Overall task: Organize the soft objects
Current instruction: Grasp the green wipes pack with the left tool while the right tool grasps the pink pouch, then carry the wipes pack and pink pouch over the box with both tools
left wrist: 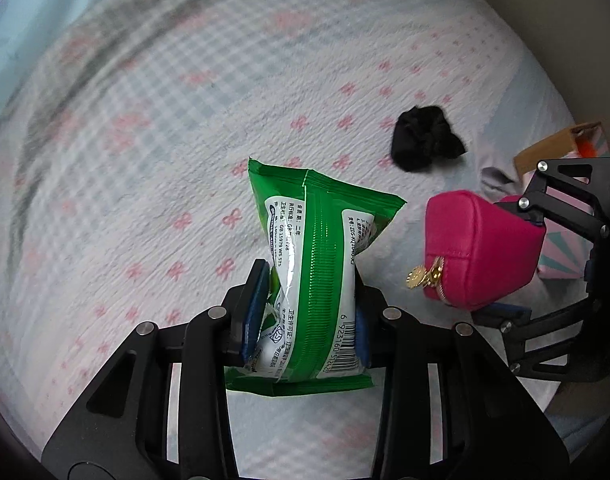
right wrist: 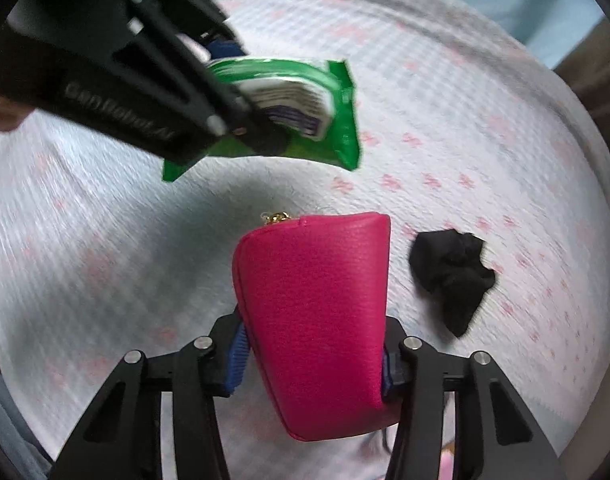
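A: On our left, what do we have?

B: Our left hand-held gripper (left wrist: 307, 316) is clamped on a green wipes packet (left wrist: 317, 264), held upright above the bed (left wrist: 145, 160), with its barcode facing us.

A: And to the right of it?

B: Our right hand-held gripper (right wrist: 313, 356) is squeezed onto a pink zip pouch (right wrist: 317, 320), its gold pull (left wrist: 423, 277) dangling. Both are lifted off the checked bedspread.

A: Further right?

B: A crumpled black cloth (right wrist: 451, 272) lies on the bed, apart from the pouch.
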A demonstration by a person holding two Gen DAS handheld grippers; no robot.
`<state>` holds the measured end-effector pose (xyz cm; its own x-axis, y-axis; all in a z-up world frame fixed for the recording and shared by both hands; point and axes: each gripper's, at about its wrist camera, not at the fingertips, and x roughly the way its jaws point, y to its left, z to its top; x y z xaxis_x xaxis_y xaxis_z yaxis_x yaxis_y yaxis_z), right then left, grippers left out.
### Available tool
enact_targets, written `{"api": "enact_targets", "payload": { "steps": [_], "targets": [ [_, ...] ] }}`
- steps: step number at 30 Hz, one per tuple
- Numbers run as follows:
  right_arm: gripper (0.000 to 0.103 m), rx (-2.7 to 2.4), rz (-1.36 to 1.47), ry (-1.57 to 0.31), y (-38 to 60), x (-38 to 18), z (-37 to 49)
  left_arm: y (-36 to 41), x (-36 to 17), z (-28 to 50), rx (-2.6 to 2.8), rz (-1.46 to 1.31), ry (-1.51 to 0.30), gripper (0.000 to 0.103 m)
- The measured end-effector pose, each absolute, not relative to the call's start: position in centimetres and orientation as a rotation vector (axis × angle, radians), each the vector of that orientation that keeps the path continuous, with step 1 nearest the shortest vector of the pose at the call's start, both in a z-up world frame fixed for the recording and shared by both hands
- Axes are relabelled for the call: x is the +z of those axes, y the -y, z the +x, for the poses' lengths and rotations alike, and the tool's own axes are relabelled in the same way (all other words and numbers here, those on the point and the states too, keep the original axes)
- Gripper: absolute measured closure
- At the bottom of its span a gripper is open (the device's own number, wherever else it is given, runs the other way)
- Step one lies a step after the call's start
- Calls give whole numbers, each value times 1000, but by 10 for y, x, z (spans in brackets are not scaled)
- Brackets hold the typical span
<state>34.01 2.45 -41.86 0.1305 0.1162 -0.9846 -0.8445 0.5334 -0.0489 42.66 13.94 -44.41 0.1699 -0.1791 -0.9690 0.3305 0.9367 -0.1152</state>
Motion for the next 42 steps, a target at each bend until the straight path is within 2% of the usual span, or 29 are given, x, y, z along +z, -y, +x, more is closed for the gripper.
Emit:
{"api": "enact_targets", "payload": {
  "steps": [13, 25, 34, 42],
  "targets": [
    [58, 617, -579, -1145, 14, -284, 297, -139, -310, 352, -302, 110, -1180, 70],
    [58, 439, -405, -1063, 80, -160, 244, -87, -214, 271, -316, 170, -1041, 70],
    [58, 350, -289, -1031, 158, -115, 230, -9, -178, 246, -343, 192, -983, 70],
    [58, 329, -223, -1063, 247, -112, 242, 85, -192, 249, -325, 147, -1014, 70]
  ]
}}
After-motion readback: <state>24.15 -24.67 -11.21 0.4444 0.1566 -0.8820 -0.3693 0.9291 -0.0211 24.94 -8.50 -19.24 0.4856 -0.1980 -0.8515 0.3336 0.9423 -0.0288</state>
